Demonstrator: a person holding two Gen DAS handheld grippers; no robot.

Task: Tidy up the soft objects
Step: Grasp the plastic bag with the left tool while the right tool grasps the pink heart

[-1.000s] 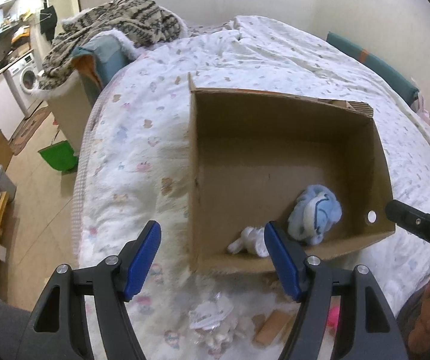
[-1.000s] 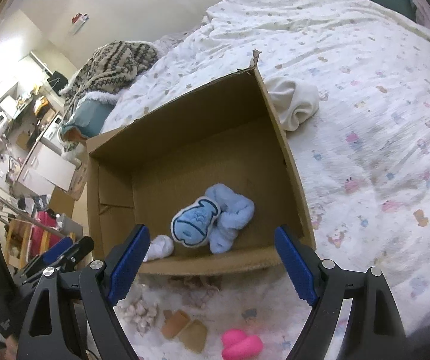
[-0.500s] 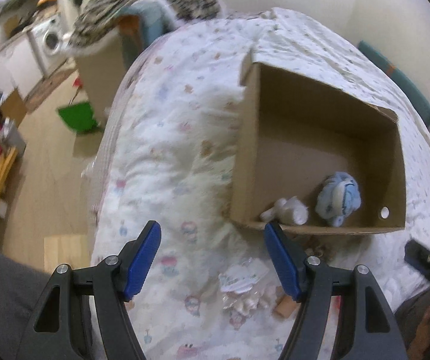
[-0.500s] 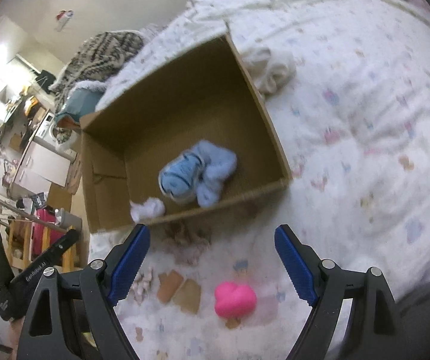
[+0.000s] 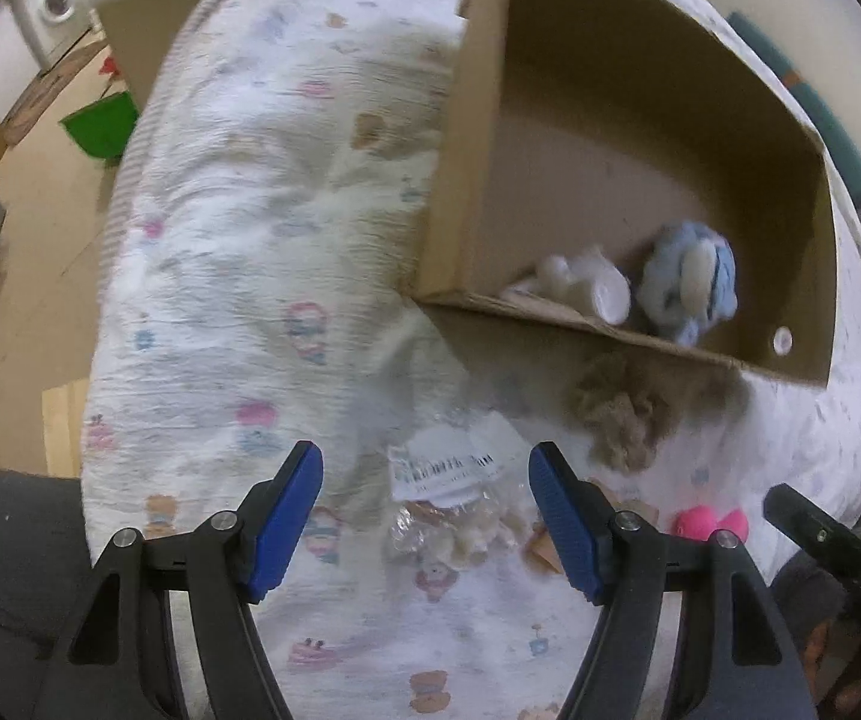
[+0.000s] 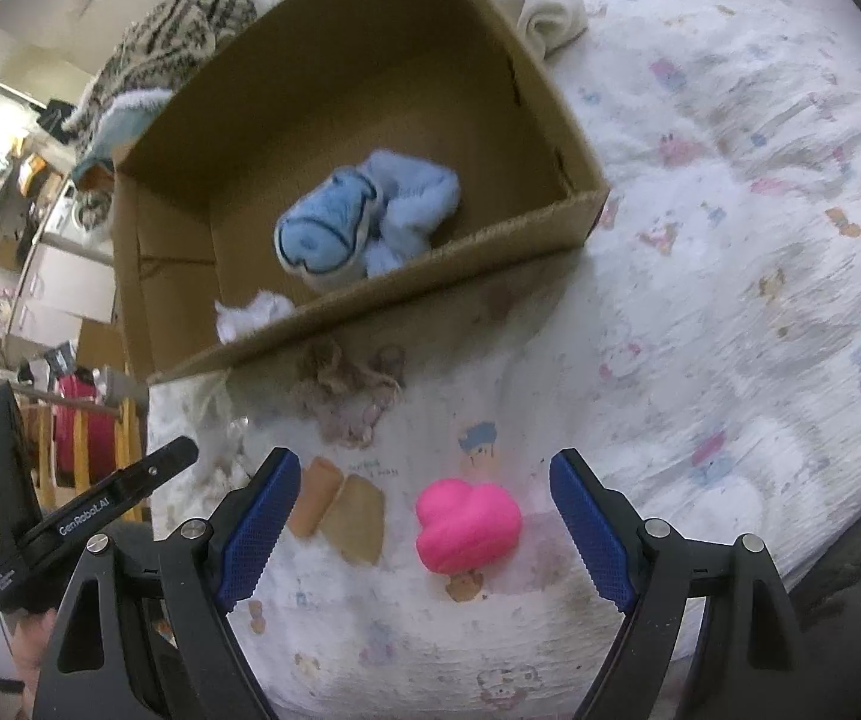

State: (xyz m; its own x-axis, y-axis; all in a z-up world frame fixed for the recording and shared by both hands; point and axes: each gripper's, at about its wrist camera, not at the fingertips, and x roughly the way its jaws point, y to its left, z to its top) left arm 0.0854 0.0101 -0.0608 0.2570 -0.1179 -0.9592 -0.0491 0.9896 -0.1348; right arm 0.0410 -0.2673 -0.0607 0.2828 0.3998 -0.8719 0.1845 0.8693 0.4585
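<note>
A cardboard box (image 5: 472, 138) (image 6: 550, 90) lies on the bed and holds a blue plush (image 5: 691, 276) (image 6: 364, 222) and a small white soft toy (image 5: 586, 285) (image 6: 253, 312). In front of it lie a brown fuzzy clump (image 5: 628, 408) (image 6: 340, 384), a clear bag of small pale pieces (image 5: 454, 504), two tan pieces (image 6: 340, 507) and a pink soft toy (image 6: 469, 525) (image 5: 709, 525). My left gripper (image 5: 427, 516) is open and empty, straddling the bag. My right gripper (image 6: 424, 525) is open and empty, with the pink toy between its fingers.
The bed carries a white printed quilt (image 6: 760, 240) (image 5: 238, 276). A cream cloth (image 6: 550, 12) lies behind the box. A patterned blanket (image 6: 172, 42) is piled at the far end. The floor left of the bed has a green bin (image 5: 100, 126) and a washing machine (image 5: 52, 6).
Both grippers have pulled back from the box and dropped toward the loose items in front of it. The bag and the pink toy now sit between the open fingers.
</note>
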